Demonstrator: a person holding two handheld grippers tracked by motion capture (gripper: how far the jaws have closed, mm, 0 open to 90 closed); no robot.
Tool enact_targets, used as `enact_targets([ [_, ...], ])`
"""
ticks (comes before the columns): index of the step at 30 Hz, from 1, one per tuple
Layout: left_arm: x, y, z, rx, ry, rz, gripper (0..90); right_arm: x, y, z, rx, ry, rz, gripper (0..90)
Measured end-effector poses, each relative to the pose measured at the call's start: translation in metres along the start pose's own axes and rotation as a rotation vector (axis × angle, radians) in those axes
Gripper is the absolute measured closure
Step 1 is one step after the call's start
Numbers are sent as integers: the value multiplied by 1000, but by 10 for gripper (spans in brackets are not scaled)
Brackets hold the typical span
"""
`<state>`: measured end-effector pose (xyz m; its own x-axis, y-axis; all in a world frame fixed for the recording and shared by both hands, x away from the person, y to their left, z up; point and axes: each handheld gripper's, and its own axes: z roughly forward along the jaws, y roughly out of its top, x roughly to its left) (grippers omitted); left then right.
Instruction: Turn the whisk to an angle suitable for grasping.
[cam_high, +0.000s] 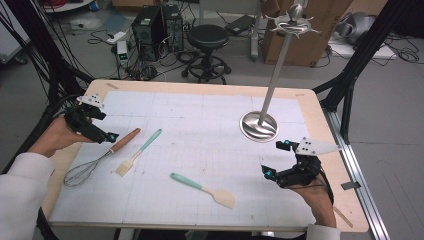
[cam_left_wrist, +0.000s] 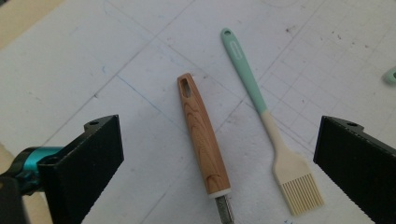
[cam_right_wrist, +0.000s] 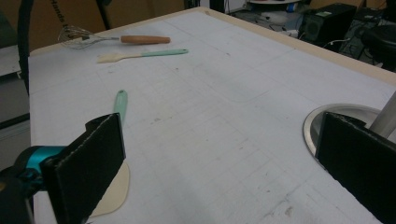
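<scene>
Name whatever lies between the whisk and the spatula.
The pastry brush lies between the whisk and the spatula, as the high view shows.

Grey floor (cam_high: 240, 75); black stool (cam_high: 207, 37); perhaps boxes (cam_high: 320, 30)

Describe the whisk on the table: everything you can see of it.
The whisk lies flat on the white gridded mat near the table's left edge. Its handle looks like light brown wood with visible grain, tapering to a rounded end with a slotted hanging hole, and a pale collar joins it to the metal stem. The thin wire loops point toward the person's side. Nothing grips it: the left gripper hovers open over the handle. The pastry brush lies beside it, apart.
</scene>
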<state>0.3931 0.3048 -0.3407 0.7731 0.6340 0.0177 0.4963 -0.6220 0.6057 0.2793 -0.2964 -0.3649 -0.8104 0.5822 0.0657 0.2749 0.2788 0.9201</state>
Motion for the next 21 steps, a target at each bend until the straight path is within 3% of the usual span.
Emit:
enact_targets([
  [21,5,-16,52,158,-58,-47,106,-1,0,0,0,3,-2,2],
])
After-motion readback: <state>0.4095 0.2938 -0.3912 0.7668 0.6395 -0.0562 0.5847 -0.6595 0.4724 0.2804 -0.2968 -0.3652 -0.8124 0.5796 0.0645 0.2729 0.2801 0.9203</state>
